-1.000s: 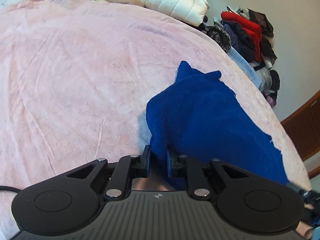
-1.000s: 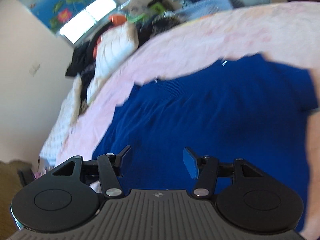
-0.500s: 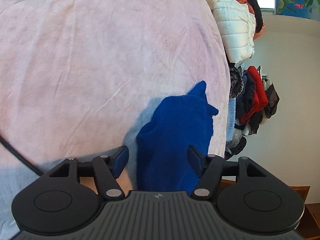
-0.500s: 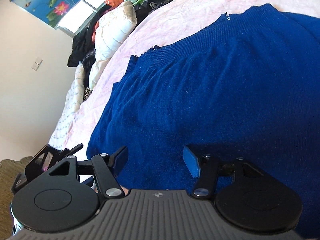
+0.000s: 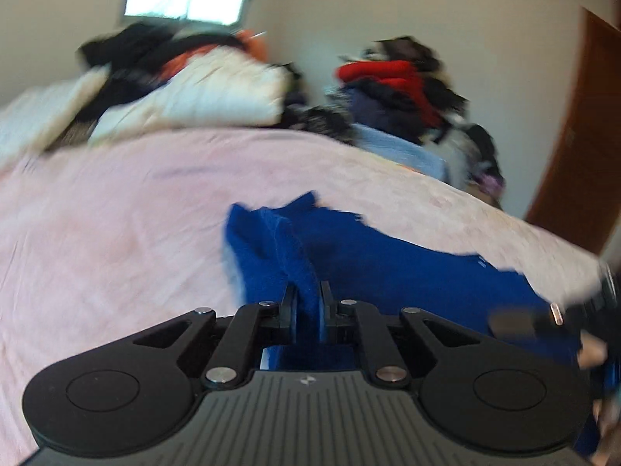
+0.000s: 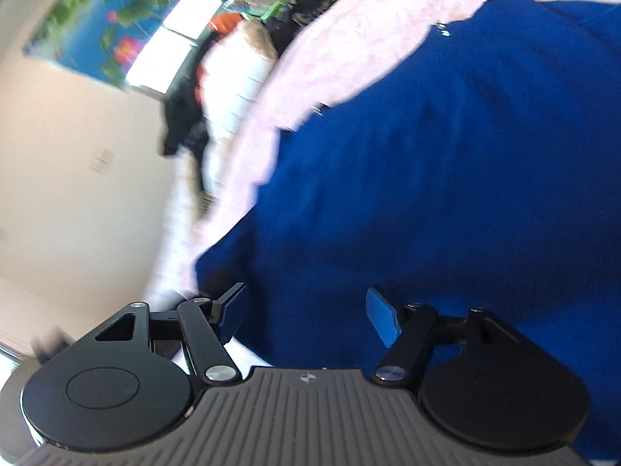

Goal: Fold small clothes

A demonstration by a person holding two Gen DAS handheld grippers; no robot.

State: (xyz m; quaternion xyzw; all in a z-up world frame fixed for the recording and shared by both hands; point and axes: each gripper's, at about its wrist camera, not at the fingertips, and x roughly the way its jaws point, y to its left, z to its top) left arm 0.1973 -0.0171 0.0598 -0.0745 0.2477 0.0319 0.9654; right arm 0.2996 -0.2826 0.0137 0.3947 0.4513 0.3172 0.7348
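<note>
Though blurred — sweater (image 5: pixel 388 256) (edge cut off)

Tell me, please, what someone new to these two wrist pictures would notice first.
The deep blue sweater stands out first, spread over the pale pink bedspread and filling most of the right wrist view. Next, the left gripper is shut on a raised fold of it, while the right gripper is opening above the cloth. Behind the bed, heaped clothes with a red garment lie against the wall.
</note>
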